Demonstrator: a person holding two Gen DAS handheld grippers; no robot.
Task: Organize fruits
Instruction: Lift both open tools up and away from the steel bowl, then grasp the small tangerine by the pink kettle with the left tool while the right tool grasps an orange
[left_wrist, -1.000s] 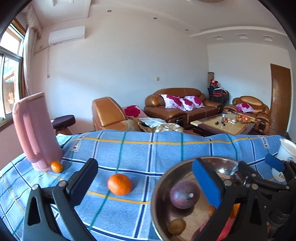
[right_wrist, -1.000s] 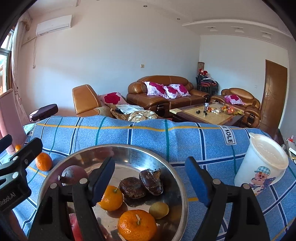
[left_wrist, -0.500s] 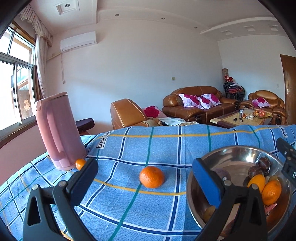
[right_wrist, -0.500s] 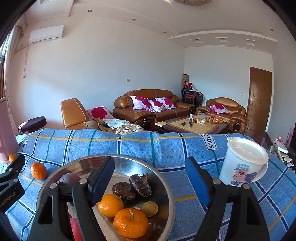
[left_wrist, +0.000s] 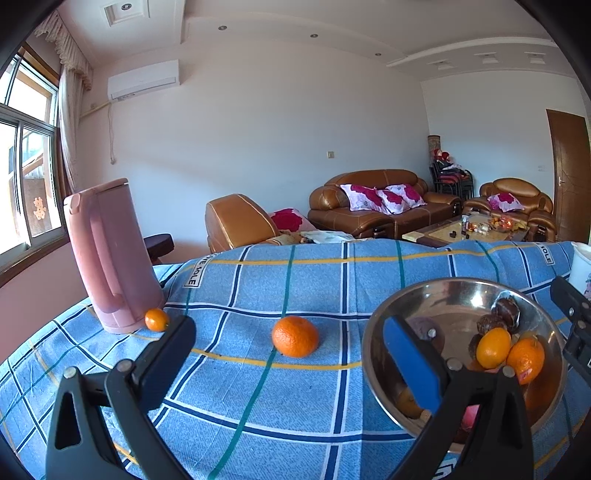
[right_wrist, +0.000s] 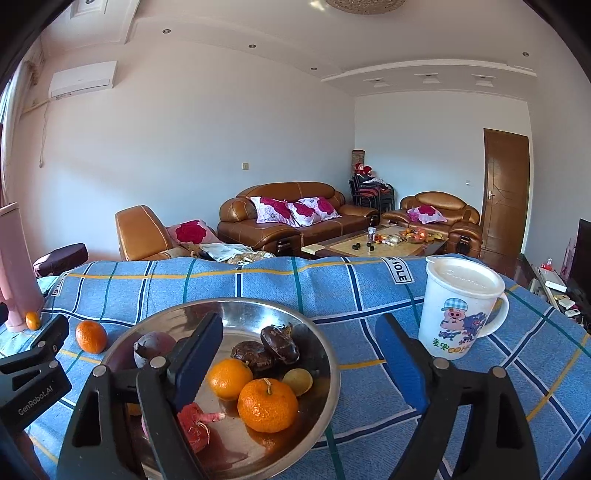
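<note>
Most fruit sits in the bowl; an orange and kumquat remain on the bench, both grippers' jaws wide and empty.

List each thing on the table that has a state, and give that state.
Left gripper: jaws open, empty.
Right gripper: jaws open, just widened, empty.
Steel bowl: upright, holding fruit.
Large orange: loose on cloth.
Small orange: loose, against kettle.
Pink kettle: upright, lid shut.
White cup: upright, lidded.
</note>
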